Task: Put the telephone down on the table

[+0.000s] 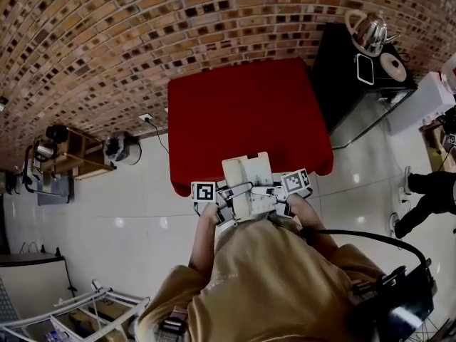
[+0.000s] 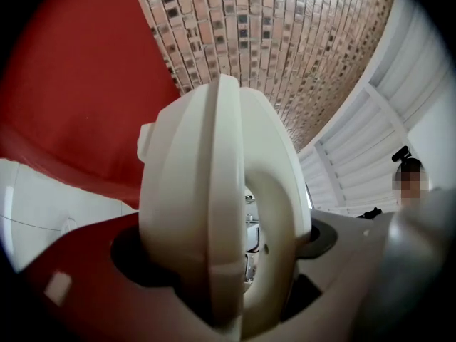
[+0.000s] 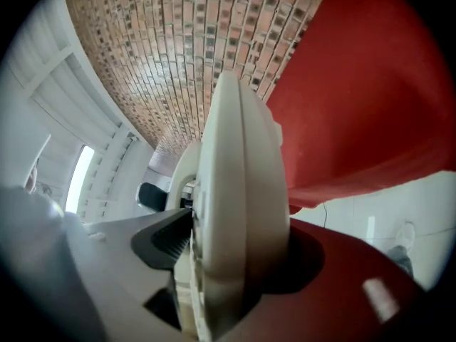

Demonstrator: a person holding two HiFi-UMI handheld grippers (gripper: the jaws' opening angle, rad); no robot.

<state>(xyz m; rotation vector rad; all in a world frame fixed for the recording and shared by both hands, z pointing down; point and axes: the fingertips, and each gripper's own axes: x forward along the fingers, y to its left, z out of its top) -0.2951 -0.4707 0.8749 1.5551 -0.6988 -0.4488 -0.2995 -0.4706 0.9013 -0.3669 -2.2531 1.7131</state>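
A cream-white telephone (image 1: 247, 180) is held upright over the near edge of the red-clothed table (image 1: 249, 105). My left gripper (image 1: 229, 197) grips its left side and my right gripper (image 1: 275, 194) its right side. In the left gripper view the telephone (image 2: 214, 212) fills the middle, edge-on, clamped in the left gripper (image 2: 221, 269), with the red table (image 2: 78, 98) behind at the left. In the right gripper view the telephone (image 3: 235, 219) is pinched by the right gripper (image 3: 231, 269), and the table (image 3: 363, 98) lies at the right.
A black cabinet (image 1: 349, 84) with a steel kettle (image 1: 370, 30) stands right of the table. A wooden shelf (image 1: 68, 152) is at the left by the brick wall. A person's legs (image 1: 427, 191) are at the right. A metal rack (image 1: 78, 312) is at bottom left.
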